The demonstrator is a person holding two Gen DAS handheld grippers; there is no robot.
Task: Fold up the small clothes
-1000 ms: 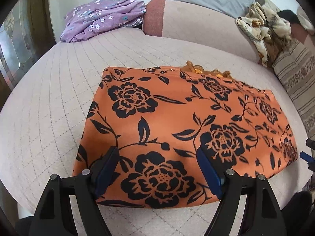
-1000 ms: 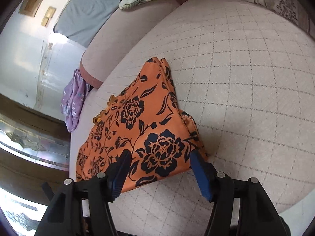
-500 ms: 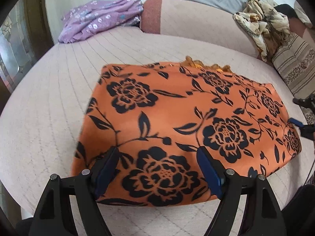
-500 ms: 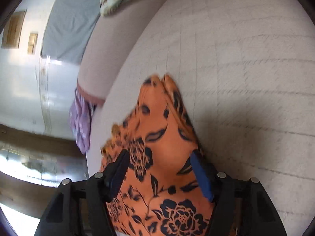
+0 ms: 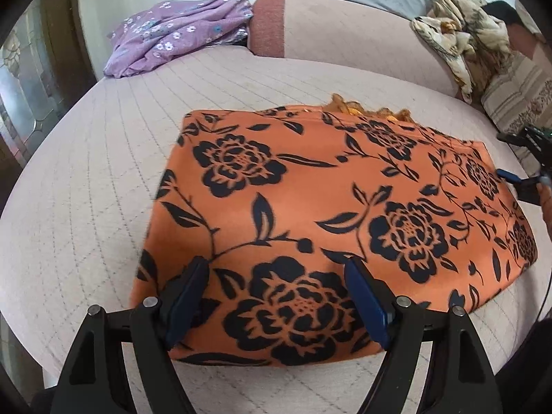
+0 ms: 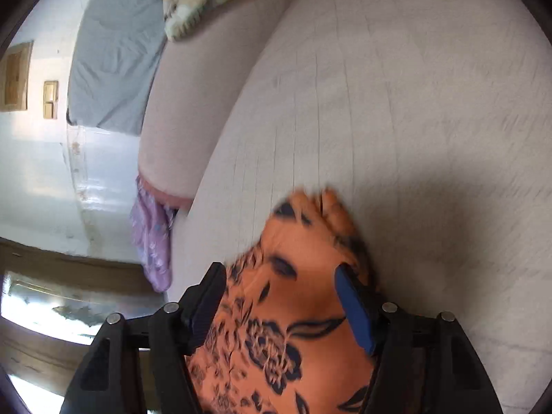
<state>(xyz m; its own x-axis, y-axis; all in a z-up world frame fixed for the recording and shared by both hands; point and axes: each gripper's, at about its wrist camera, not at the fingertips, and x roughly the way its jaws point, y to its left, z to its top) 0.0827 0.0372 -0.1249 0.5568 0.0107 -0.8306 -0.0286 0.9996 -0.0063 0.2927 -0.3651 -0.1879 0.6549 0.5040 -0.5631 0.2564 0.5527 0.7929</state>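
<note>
Quilted bed [image 5: 86, 207] bearing folded orange floral cloth [image 5: 310, 207]; left tongs [image 5: 276, 296] and right tongs [image 6: 281, 303] spread apart over it, gripping nothing.

Readable text: none in either view.
Orange cloth [image 5: 310, 207]: black flower and leaf print only, no lettering or tag showing (blurred in the right wrist view).
Purple cloth [image 5: 179, 41]: small white flowers, no words.
Striped cushion [image 5: 514, 103]: woven floral bands, no writing.
Wall plates [image 6: 50, 100]: two wooden-looking panels, bare of any legible mark.
Gripper fingers [image 5: 365, 303]: plain blue pads on black frames, no brand or number visible.
</note>
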